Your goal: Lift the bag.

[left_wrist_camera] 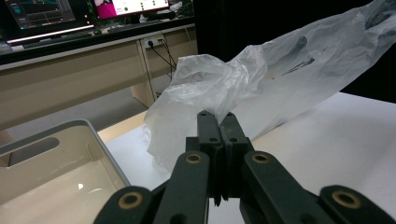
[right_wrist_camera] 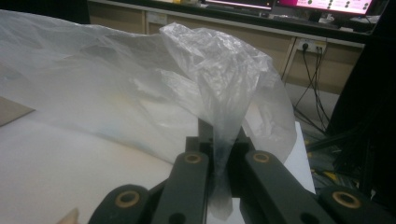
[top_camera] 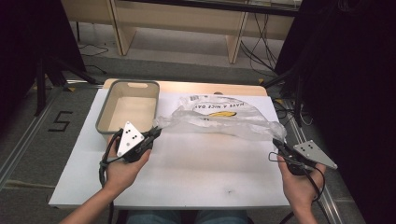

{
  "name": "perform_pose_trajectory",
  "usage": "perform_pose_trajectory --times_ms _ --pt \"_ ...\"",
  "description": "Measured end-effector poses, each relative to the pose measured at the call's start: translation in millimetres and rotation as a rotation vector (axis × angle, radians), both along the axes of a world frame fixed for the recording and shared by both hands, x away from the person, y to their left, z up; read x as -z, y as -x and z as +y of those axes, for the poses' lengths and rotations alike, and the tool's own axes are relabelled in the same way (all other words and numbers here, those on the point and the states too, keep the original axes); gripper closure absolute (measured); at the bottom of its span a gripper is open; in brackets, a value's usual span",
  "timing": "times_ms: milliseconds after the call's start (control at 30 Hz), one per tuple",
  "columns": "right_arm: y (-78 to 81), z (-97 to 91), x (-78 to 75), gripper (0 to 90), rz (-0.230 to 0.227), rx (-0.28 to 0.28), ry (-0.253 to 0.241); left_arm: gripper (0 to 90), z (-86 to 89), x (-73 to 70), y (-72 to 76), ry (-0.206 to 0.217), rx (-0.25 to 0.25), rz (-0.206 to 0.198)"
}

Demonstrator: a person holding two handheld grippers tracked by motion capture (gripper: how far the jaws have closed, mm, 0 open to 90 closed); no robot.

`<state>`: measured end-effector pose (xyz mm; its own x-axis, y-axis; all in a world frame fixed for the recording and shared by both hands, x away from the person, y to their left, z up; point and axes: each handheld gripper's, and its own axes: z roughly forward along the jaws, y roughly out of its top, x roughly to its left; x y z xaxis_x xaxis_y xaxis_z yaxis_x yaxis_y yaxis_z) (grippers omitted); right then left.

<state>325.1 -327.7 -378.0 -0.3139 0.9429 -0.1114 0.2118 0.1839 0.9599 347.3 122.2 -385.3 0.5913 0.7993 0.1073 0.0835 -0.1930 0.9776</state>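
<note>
Fingers of both grippers were closed on the bag. In the left gripper view the left gripper (left_wrist_camera: 219, 122) had its jaws pressed together, with a fold of thin film caught at the tips. In the right gripper view the right gripper (right_wrist_camera: 219, 140) was clamped on a twisted strand of film that ran down between its jaws.

The bag (top_camera: 219, 116) was clear plastic with printed lettering and a yellow mark. It lay across the far half of the white table (top_camera: 187, 177), stretched between the two grippers. Its left corner was pinched by the left gripper (top_camera: 154, 135), just beside the near right corner of the bin (top_camera: 103, 108). Its right corner was held by the right gripper (top_camera: 279, 145), near the table's right edge. The middle of the bag rested on the table; both held ends looked slightly lifted.

The bin, a grey-rimmed tub with a cut-out handle, stood at the far left of the table. Its inside looked empty.

Judgement on progress: both corners were secured, so the grasping part looked done. The bag was still loose and crumpled, neither flattened, folded nor placed in the bin. Which of these was intended could not be told. Whatever handling of the bag was meant appeared to remain.
</note>
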Motion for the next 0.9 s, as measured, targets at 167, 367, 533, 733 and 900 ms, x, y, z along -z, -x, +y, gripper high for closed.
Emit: perform_pose_trajectory --times_ms 167,367,533,733,900 --pt "-0.6 -1.0 -3.5 90.0 -0.013 0.004 -0.003 89.4 -0.1 -2.7 -0.6 0.004 -0.004 -0.012" --pt "-1.6 -0.7 -6.9 89.9 -0.026 0.008 -0.01 89.4 0.3 -5.4 -1.2 0.008 -0.008 -0.022" --pt "-2.3 -0.6 -10.1 90.0 -0.038 0.009 -0.013 89.4 1.0 -9.6 -0.9 0.019 -0.013 -0.034" --pt "-2.8 0.2 -13.8 89.9 -0.052 0.012 -0.015 89.4 1.9 -15.0 -0.8 0.024 -0.016 -0.05" --pt "-3.3 1.1 -17.0 90.0 -0.067 0.014 -0.018 89.4 2.5 -19.1 -0.9 0.03 -0.02 -0.063"
